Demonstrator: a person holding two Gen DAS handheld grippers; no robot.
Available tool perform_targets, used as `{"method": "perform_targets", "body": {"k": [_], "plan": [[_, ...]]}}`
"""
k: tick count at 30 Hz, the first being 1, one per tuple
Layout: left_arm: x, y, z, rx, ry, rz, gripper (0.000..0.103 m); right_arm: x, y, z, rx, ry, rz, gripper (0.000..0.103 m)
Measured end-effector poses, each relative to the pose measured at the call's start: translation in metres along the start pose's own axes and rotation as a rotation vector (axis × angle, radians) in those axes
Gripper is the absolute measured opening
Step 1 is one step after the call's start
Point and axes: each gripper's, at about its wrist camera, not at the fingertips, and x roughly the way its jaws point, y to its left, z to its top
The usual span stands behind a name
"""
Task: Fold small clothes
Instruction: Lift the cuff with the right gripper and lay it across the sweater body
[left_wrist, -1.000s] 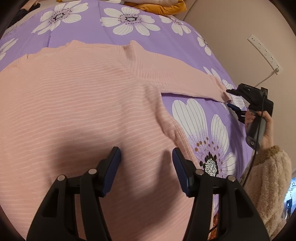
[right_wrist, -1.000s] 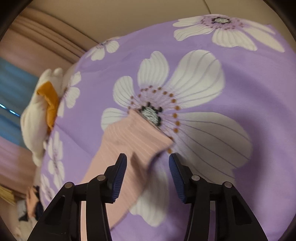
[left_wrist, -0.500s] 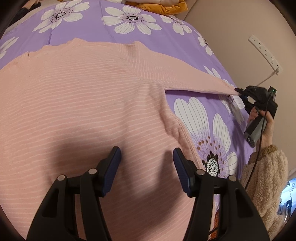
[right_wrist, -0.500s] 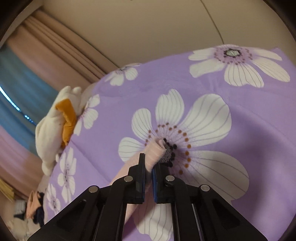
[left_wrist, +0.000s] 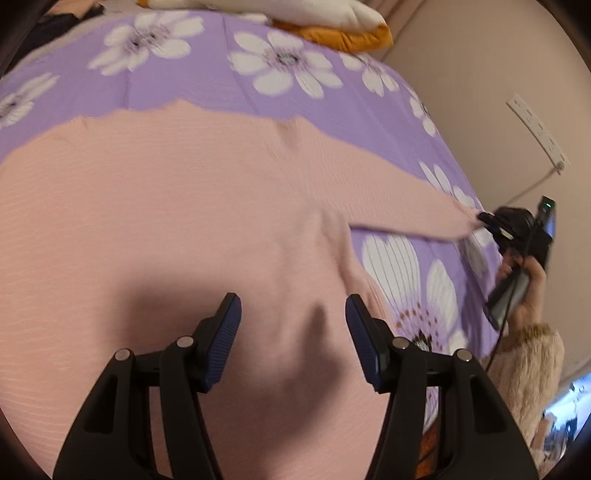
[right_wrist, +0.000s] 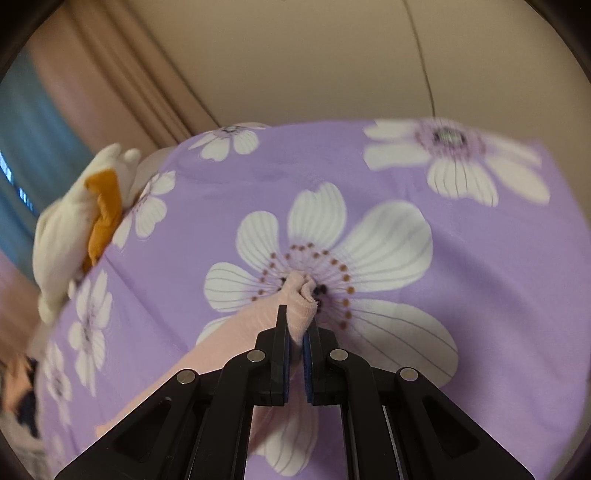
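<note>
- The pink sweater lies spread flat on the bed, its body filling the near part of the purple flowered bedspread, one sleeve stretched out to the right.
- The right gripper is clenched on the cuff of that sleeve; its fingers have just closed, and a bunched fold of pink knit pokes out above them.
- In the left view the cuff end looks raised off the bedspread, with the sleeve drawn taut from the shoulder.
- The left gripper hovers over the sweater's body near its right edge, fingers parted with nothing between them.
- This looks like the first fold: the sleeve taken up so it can be brought in across the body.
- The next move, I would judge, calls for carrying the cuff over the chest and laying it flat, while the left gripper perhaps pins the body against dragging.
- The bedspread is soft, so the knit may creep along with the pull.
- A white and orange bundle sits at the bed's far end; a beige wall with a power strip is alongside, curtains beyond.
</note>
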Motion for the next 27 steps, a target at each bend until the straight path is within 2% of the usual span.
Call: {"method": "perform_targets", "body": {"k": [2, 6, 10, 15, 25, 27], "plan": [[-0.005, 0.008, 0.005, -0.033, -0.007, -0.012, 0.059, -0.009, 0.015, -0.007, -0.061, -0.032, 0.025, 0.007], [-0.017, 0.018, 0.009, -0.068, -0.030, 0.007, 0.059, -0.032, 0.042, -0.012, -0.157, -0.060, 0.175, 0.007], [-0.028, 0.024, 0.009, -0.078, -0.061, 0.036, 0.059, -0.047, 0.076, -0.023, -0.295, -0.085, 0.228, 0.007], [-0.039, 0.029, 0.007, -0.085, -0.094, 0.081, 0.059, -0.058, 0.106, -0.046, -0.404, -0.040, 0.335, 0.007], [-0.052, 0.045, 0.006, -0.145, -0.129, 0.092, 0.059, -0.073, 0.170, -0.115, -0.659, 0.055, 0.439, 0.007], [-0.052, 0.049, 0.006, -0.164, -0.128, 0.096, 0.059, -0.072, 0.183, -0.131, -0.708, 0.106, 0.472, 0.007]]}}
